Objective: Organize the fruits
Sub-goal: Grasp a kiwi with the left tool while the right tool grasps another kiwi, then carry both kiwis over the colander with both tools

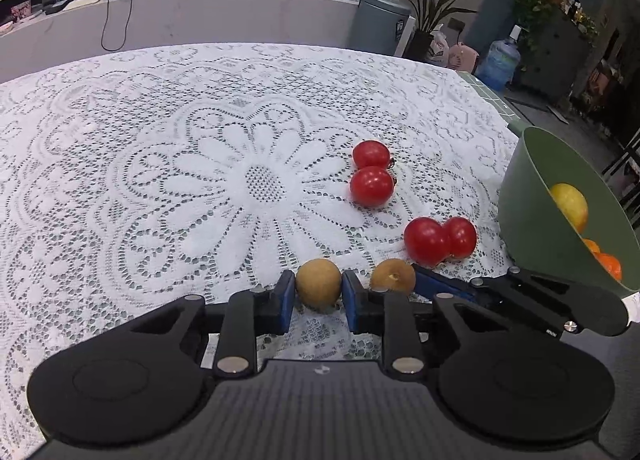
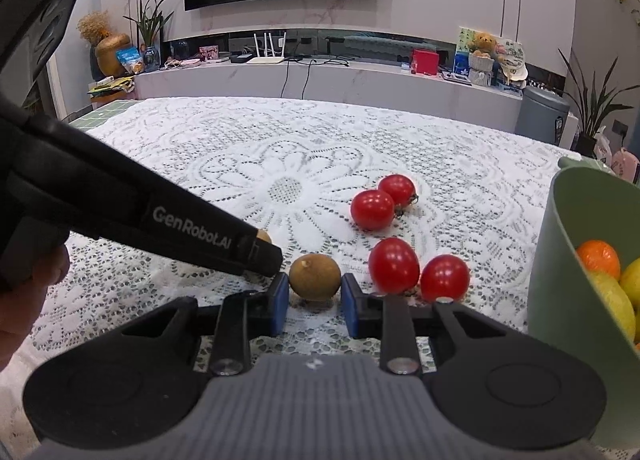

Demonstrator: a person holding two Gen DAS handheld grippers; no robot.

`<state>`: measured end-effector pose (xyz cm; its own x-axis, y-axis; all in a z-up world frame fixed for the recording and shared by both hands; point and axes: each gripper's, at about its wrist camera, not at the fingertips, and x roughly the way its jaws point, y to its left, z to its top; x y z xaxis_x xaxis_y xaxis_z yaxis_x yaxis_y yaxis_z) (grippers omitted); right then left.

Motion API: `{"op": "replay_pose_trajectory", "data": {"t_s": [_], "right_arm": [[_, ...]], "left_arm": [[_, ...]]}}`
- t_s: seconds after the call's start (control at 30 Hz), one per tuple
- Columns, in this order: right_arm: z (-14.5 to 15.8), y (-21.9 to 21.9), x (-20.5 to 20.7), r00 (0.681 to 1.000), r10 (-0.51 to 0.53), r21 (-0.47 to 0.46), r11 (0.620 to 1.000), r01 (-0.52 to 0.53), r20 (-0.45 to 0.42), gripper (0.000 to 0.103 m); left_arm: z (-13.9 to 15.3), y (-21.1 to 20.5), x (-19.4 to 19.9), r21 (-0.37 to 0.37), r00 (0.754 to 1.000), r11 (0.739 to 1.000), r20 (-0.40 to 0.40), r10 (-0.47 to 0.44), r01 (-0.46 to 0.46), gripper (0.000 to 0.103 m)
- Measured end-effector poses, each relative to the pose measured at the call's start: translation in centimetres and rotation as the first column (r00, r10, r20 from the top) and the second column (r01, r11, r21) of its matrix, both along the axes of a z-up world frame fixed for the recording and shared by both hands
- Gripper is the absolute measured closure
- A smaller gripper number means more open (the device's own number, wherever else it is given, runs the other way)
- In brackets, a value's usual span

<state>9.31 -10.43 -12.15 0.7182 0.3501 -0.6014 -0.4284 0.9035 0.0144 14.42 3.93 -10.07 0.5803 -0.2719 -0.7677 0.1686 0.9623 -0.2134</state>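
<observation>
Fruits: you're squeezing one brown fruit (image 1: 318,288) in your left tongs (image 1: 318,294), low on the lace counter (image 1: 160,163).
Right tongs (image 2: 315,296): they're bracketing another brown fruit (image 2: 315,277); grip unclear.
Tomatoes (image 1: 372,179): sitting near the green bowl (image 1: 532,227).

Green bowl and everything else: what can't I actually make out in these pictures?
- Bowl contents: in both views the picture edge and the bowl's own wall cut most off. Only a few yellow and orange fruits show.
- Left brown fruit: in the right view, the left claw hides all but a sliver.
- Shelf items behind the table: too small and blurred in both views.
</observation>
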Motion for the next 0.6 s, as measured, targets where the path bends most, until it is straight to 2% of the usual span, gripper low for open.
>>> {"op": "replay_pose_trajectory", "data": {"t_s": [0.3, 0.6], "right_arm": [[1.9, -0.3, -1.4, 1.0, -0.011, -0.01, 1.0, 0.012, 0.028, 0.078], [5.4, -2.0, -3.9, 0.994, -0.043, 0.033, 0.999, 0.04, 0.097, 0.078]], "left_arm": [[2.6, 0.4, -2.0, 0.009, 0.998, 1.0, 0.064, 0.014, -0.014, 0.075], [5.6, -0.2, -4.1, 0.005, 0.992, 1.0, 0.127, 0.007, -0.008, 0.075]]}}
